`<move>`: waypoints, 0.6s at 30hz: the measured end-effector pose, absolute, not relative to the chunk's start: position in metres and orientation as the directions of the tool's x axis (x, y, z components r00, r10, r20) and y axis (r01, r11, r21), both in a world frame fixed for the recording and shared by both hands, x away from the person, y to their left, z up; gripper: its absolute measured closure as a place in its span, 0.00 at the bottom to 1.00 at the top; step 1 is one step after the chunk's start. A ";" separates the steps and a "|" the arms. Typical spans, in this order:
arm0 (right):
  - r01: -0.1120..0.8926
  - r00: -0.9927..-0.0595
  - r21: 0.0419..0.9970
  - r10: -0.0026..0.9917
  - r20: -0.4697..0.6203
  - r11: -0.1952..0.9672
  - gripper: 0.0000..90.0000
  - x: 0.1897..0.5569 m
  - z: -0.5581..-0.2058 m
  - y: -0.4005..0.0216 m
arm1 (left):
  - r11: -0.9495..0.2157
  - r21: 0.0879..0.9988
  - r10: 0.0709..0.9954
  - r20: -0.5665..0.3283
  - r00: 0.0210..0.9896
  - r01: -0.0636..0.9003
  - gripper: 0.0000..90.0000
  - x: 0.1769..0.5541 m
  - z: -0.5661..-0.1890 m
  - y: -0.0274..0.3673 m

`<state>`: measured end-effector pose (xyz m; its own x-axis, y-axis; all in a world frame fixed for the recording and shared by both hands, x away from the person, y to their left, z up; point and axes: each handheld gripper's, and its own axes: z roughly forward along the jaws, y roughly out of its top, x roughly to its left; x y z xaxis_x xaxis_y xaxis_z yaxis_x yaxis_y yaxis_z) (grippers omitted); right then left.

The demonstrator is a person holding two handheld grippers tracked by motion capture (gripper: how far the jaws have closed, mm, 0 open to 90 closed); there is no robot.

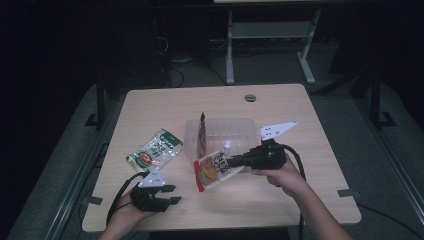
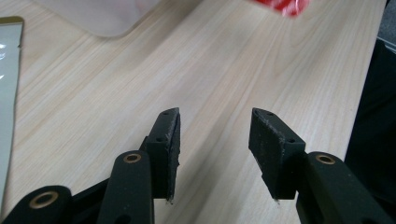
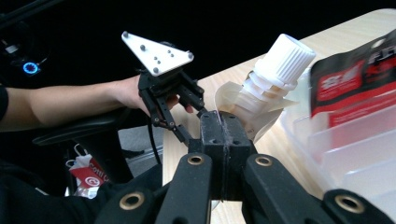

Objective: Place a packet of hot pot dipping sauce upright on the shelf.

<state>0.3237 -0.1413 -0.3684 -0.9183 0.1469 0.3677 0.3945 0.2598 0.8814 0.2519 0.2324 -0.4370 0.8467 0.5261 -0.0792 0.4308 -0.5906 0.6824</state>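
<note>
My right gripper (image 1: 232,161) is shut on a spouted pouch (image 1: 214,169) with a red edge and a food picture, held tilted just above the table in front of a clear plastic bin (image 1: 235,125). In the right gripper view the jaws (image 3: 219,119) pinch the pouch's pale top (image 3: 243,105) below its white screw cap (image 3: 286,58). A dark pouch (image 1: 202,131) stands upright in the bin. A green snack packet (image 1: 155,150) lies flat on the table to the left. My left gripper (image 1: 176,194) rests open near the front left edge, with nothing between its fingers (image 2: 215,116).
The light wooden table (image 1: 300,200) has a round cable hole (image 1: 250,97) at the back. In the left gripper view the bin's corner (image 2: 102,16) and the packet's edge (image 2: 9,70) lie ahead. Table legs and cables stand on the dark floor behind.
</note>
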 end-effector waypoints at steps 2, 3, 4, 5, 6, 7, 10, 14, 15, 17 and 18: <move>0.396 -0.917 0.882 0.158 0.367 0.256 1.00 0.324 -0.365 -0.145 | -0.588 0.682 0.529 -0.081 0.845 0.434 0.58 0.252 -0.437 0.234; 0.391 -0.919 0.886 0.162 0.360 0.250 1.00 0.325 -0.364 -0.147 | -0.590 0.681 0.529 -0.081 0.845 0.435 0.58 0.252 -0.437 0.235; 0.396 -0.916 0.884 0.172 0.362 0.247 1.00 0.325 -0.363 -0.149 | -0.585 0.684 0.531 -0.083 0.843 0.436 0.57 0.253 -0.438 0.235; 0.396 -0.916 0.885 0.177 0.361 0.245 1.00 0.325 -0.361 -0.151 | -0.588 0.679 0.532 -0.086 0.843 0.440 0.57 0.253 -0.438 0.236; 0.397 -0.915 0.886 0.182 0.361 0.239 1.00 0.325 -0.360 -0.153 | -0.582 0.681 0.535 -0.093 0.840 0.445 0.55 0.253 -0.439 0.236; 0.397 -0.914 0.887 0.186 0.360 0.236 1.00 0.325 -0.359 -0.155 | -0.589 0.676 0.530 -0.090 0.843 0.442 0.55 0.254 -0.439 0.237; 0.393 -0.914 0.891 0.200 0.352 0.226 1.00 0.326 -0.355 -0.161 | -0.590 0.675 0.533 -0.087 0.842 0.444 0.53 0.255 -0.441 0.239; 0.389 -0.912 0.897 0.227 0.343 0.209 1.00 0.327 -0.349 -0.168 | -0.590 0.671 0.540 -0.087 0.837 0.450 0.51 0.256 -0.441 0.241; 0.387 -0.911 0.899 0.233 0.339 0.204 1.00 0.328 -0.347 -0.169 | -0.590 0.671 0.541 -0.085 0.837 0.449 0.51 0.256 -0.441 0.242; 0.386 -0.909 0.900 0.249 0.334 0.201 1.00 0.329 -0.343 -0.172 | -0.588 0.672 0.542 -0.087 0.836 0.451 0.51 0.256 -0.441 0.242; 0.386 -0.908 0.901 0.258 0.331 0.201 1.00 0.330 -0.341 -0.173 | -0.589 0.672 0.540 -0.085 0.837 0.449 0.51 0.256 -0.441 0.243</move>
